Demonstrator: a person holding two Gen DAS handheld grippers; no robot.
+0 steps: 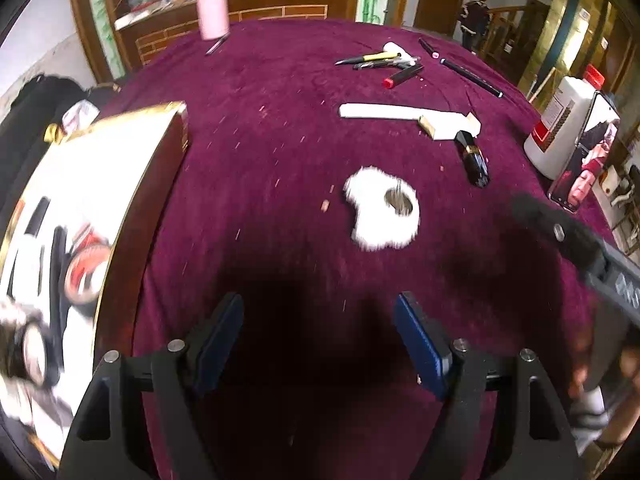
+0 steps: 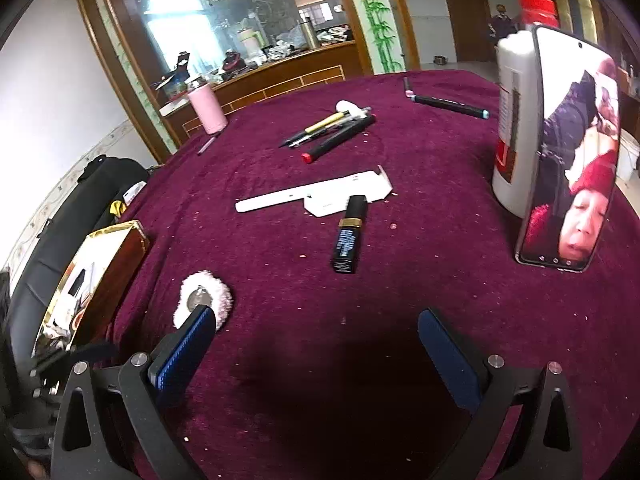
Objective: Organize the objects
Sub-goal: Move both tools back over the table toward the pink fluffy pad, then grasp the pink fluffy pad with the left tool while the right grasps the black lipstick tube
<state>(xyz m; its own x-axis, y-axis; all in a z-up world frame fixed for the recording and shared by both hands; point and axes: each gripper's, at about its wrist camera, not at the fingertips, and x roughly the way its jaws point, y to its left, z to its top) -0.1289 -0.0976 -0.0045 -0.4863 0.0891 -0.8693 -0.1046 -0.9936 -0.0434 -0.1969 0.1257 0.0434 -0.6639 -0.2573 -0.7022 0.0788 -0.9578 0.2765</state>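
Observation:
A white fluffy puff with a metal ring (image 1: 382, 212) lies on the maroon cloth ahead of my open, empty left gripper (image 1: 318, 344); it also shows in the right wrist view (image 2: 206, 300), beside the left finger of my open, empty right gripper (image 2: 316, 344). A black tube with a gold band (image 1: 474, 158) (image 2: 350, 234) lies further on. A gold-edged box (image 1: 96, 216) (image 2: 92, 276) with several items inside stands at the table's left edge. The right gripper's body (image 1: 576, 252) shows at the right of the left wrist view.
Flat white card pieces (image 2: 320, 196) lie mid-table, with a cluster of pens and markers (image 2: 332, 132) behind. A pink bottle (image 2: 206, 108) stands at the far left. A phone (image 2: 572, 156) leans on a white bottle (image 2: 514, 132) at right.

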